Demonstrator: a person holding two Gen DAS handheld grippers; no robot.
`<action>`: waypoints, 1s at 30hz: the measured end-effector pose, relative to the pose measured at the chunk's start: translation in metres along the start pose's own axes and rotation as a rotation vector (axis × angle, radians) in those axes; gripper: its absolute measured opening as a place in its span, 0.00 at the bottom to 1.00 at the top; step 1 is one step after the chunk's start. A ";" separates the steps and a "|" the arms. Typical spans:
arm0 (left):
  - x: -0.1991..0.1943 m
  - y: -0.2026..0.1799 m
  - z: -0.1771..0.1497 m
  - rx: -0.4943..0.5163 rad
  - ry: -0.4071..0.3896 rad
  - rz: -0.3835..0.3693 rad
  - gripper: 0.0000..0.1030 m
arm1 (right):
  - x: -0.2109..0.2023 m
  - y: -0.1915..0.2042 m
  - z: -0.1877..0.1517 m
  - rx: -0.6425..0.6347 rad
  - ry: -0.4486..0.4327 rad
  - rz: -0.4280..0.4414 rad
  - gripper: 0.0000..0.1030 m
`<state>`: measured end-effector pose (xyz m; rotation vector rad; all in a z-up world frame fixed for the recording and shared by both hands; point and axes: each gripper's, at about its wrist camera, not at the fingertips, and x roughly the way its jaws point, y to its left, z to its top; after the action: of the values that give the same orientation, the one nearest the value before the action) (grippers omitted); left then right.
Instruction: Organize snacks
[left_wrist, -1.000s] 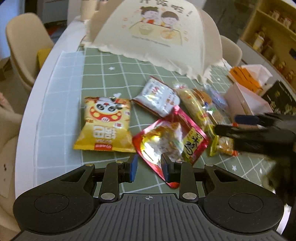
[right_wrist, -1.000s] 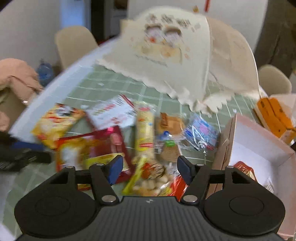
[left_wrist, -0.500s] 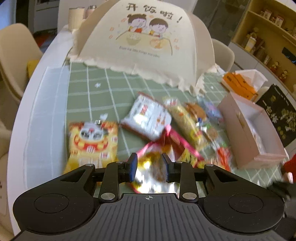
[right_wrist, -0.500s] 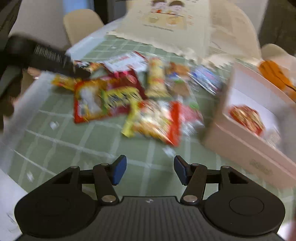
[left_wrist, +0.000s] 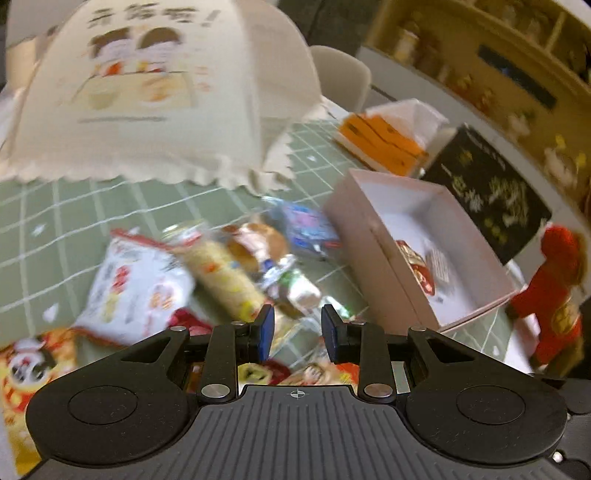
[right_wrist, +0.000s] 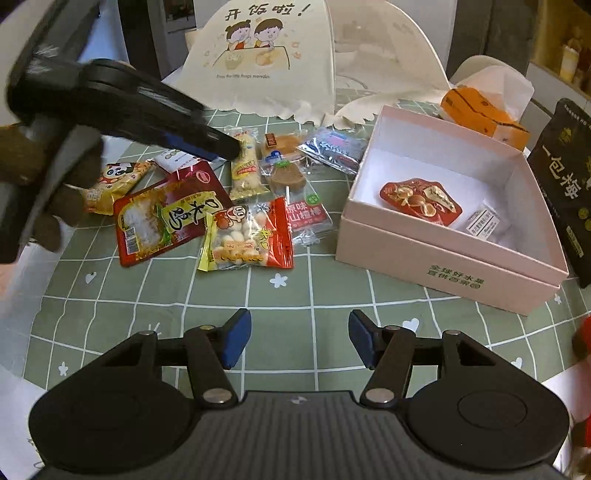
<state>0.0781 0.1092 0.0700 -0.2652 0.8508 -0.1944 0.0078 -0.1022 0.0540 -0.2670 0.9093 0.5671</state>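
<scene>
Snacks lie loose in a heap on the green check cloth (right_wrist: 303, 291), w/ the pink box (right_wrist: 443, 266) just beside them at 3 o'clock, lid off, prob. so packs can drop straight in; a red candy pack (right_wrist: 421, 201) and a small white packet (right_wrist: 484, 221) already sit inside. Left gripper (left_wrist: 297, 328) hangs above the heap's far side, tongs a narrow gap apart, nothing between them; in the right wrist view its tips reach toward the long yellow puff pack (right_wrist: 244, 168) at 12 o'clock of the heap, likely the next pick. Right gripper (right_wrist: 299, 338) waits low at 6 o'clock over bare cloth, tongs apart and opening, empty, prob. keeping clear. Peanut pack (right_wrist: 247, 236) and red jerky pack (right_wrist: 166, 221) lie nearest it.
</scene>
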 end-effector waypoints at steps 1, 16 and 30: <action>0.006 -0.003 0.003 -0.009 0.004 0.002 0.31 | 0.000 0.001 0.000 -0.002 0.002 -0.003 0.57; 0.089 -0.022 0.038 -0.173 0.145 0.194 0.29 | -0.003 -0.006 -0.040 0.135 0.098 -0.039 0.57; 0.028 -0.024 -0.041 0.139 0.184 0.128 0.33 | 0.002 -0.021 -0.017 0.153 0.032 -0.045 0.57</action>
<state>0.0632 0.0727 0.0313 -0.0625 1.0281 -0.1587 0.0095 -0.1265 0.0418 -0.1585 0.9703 0.4498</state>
